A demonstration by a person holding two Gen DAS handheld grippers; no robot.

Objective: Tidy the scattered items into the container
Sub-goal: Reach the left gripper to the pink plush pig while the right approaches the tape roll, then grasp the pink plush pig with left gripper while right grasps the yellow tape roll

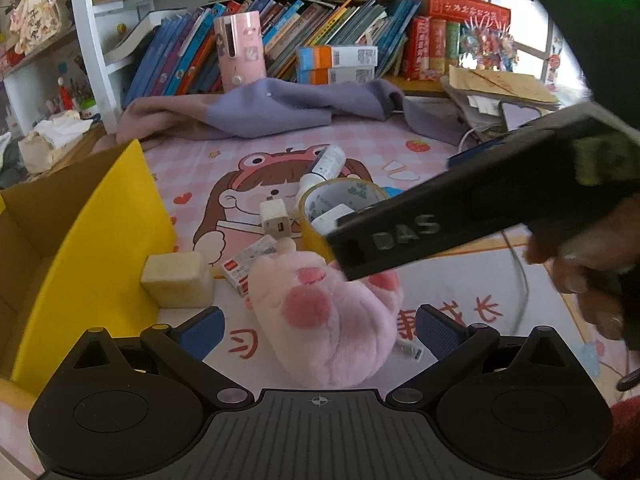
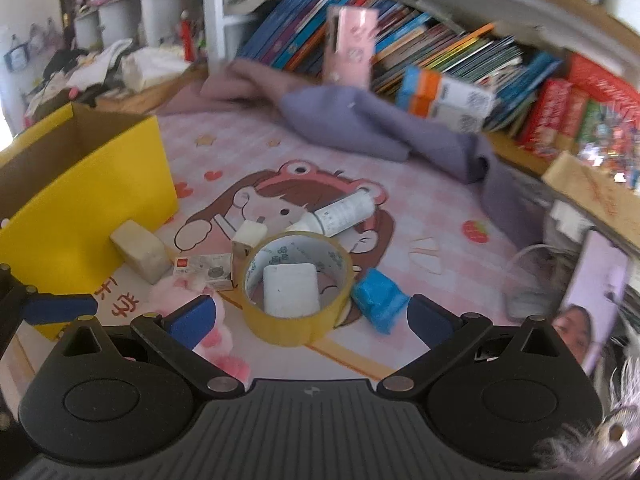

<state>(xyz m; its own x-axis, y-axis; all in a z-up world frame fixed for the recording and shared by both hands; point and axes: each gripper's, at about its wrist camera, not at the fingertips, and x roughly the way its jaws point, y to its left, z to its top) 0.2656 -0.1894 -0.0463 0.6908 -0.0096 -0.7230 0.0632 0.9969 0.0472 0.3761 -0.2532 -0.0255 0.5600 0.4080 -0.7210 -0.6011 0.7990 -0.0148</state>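
Observation:
A yellow cardboard box (image 1: 100,216) stands open at the left; it also shows in the right wrist view (image 2: 92,184). My left gripper (image 1: 318,328) is open around a pink plush paw (image 1: 328,320). My right gripper (image 2: 310,312) is open just short of a yellow tape roll (image 2: 298,284) with a white block (image 2: 290,290) inside it. Around it lie a blue packet (image 2: 380,300), a white tube (image 2: 344,212), a white charger (image 2: 250,236), a small printed box (image 2: 204,270) and a wooden block (image 2: 140,254). The right gripper's black body (image 1: 460,216) crosses the left wrist view.
A pink cartoon mat (image 2: 280,152) covers the desk. A purple cloth (image 2: 372,124) lies at the back, before a shelf of books (image 1: 320,36) and a pink canister (image 1: 240,52). Papers and a cable (image 1: 492,100) sit at the right.

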